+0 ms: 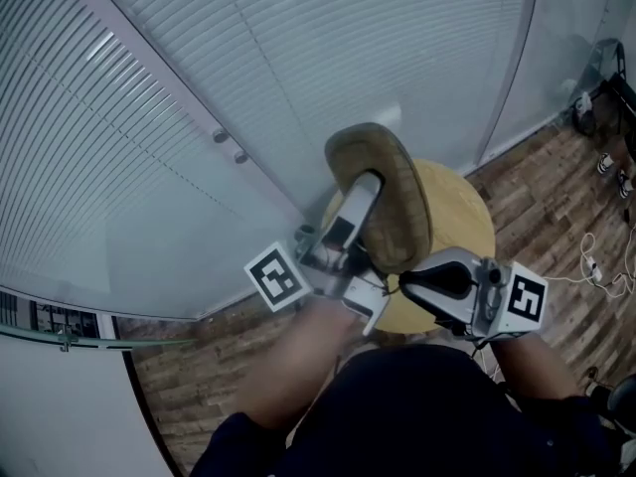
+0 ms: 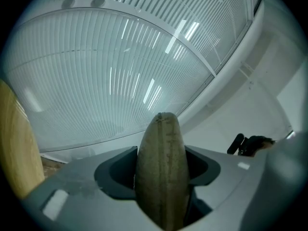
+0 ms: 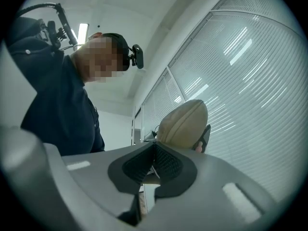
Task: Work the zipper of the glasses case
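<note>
On the left, behind everything, stood a glass wall with slatted blinds [image 1: 149, 117], and below it a strip of wooden floor [image 1: 199, 386]. The left hand-held gripper [image 1: 363, 202], its marker cube [image 1: 276, 276] facing the head camera, pointed upward with its 2 jaws spread wide and clamped on the glasses case [image 1: 402, 207]. In the left gripper view the tan case rose edge-on between the dark pads, its seam running up the middle. The case was held on end in the air, over the round yellow wooden surface [image 1: 462, 217] and not touching it. To the right, the right hand-held gripper [image 1: 407, 284] reached in at the case's lower edge with its jaws pressed together. A thin pale sliver showed at the seam between its ribbed pads, and whether that was the zipper pull could not be told. In the right gripper view the person's dark sleeve [image 3: 53, 105] filled the left side. White cables [image 1: 596, 266] lay on the floor at the far right.
</note>
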Demonstrator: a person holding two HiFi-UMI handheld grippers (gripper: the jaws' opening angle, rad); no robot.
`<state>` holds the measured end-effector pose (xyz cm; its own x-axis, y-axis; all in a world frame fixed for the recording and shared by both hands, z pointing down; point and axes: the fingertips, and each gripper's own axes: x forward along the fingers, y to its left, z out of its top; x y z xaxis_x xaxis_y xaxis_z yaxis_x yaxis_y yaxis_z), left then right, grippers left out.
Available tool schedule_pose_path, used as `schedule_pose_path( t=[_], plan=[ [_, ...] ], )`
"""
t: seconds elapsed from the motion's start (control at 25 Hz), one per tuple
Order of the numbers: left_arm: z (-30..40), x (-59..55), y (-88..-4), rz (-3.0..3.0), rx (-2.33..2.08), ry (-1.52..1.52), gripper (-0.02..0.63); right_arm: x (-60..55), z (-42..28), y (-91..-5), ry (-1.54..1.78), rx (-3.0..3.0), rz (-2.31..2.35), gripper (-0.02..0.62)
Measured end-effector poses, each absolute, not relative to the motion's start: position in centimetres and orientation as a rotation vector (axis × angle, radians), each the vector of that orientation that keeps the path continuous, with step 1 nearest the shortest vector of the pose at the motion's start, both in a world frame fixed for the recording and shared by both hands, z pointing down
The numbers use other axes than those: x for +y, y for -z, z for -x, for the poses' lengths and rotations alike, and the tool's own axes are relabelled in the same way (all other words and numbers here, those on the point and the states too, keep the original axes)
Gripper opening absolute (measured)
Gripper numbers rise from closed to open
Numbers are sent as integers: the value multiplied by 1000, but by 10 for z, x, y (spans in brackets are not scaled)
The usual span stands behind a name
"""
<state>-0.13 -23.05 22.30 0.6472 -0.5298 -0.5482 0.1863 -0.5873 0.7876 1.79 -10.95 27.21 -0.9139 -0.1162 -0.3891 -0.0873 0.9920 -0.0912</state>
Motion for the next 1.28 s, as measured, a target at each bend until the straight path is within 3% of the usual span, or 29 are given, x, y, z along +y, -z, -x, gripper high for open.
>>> schedule_pose_path(
  t=[0.36,0.68,0.96,1.28],
  plan=[
    [8,-241,-257,-2411,-631,631,295,-132,-37,-292,162,2814,351,72],
    [18,-234,-331,-2797,-1108,46,295,-194,-99,-372,167,2953,1064,75],
    [69,-233,-399,-2625,-1289,-83,295,-216,-159,-418,132,2789,1569,9],
    [88,-222,-431,-2587,-1324,-122,296,-220,-182,-450,209,2702,1661,6]
  ],
)
